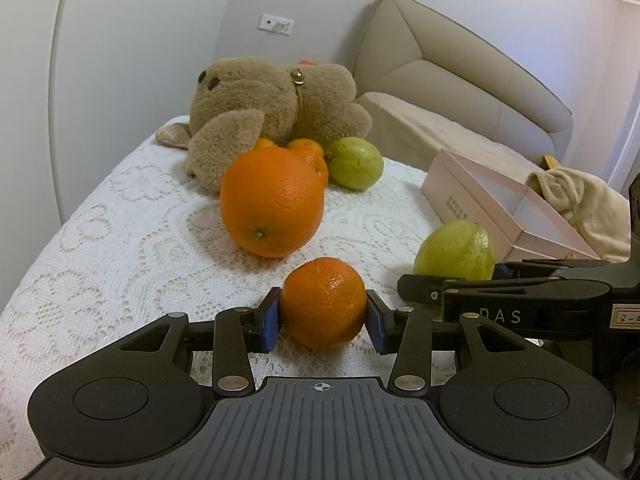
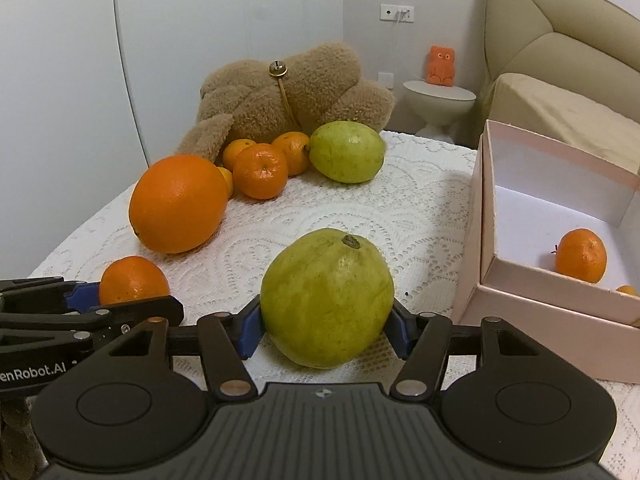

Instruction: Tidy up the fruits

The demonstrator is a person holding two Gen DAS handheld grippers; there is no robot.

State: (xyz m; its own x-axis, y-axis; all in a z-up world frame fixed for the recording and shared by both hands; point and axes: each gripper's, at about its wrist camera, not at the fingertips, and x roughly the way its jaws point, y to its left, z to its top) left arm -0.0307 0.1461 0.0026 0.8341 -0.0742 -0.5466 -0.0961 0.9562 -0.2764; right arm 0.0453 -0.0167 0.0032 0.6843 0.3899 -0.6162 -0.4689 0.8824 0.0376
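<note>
- Mandarin (image 1: 323, 303) at lower centre is clamped by the left gripper (image 1: 323, 318).
- Guava (image 2: 327, 298) is pinched by the right gripper (image 2: 325, 326).
- Both should be lifted clear, then lowered gently into the box (image 2: 486, 240) at right.

Left gripper (image 1: 323, 316): matte black linkage arms w/ silver rivet heads showing at the pivots, blue pads (image 1: 269, 320) sitting on the fingertips. Grey ribbed plate is running along the bottom w/ a small crosshair mark, round black discs flanking it each side. Right gripper (image 2: 326, 320): same build, black arms, silver rivets, blue pads (image 2: 250, 330), ribbed grey base. White lettering "DAS" is showing on its side in the left wrist view; "enRobot.AI" is reading on the left one's side.
</note>
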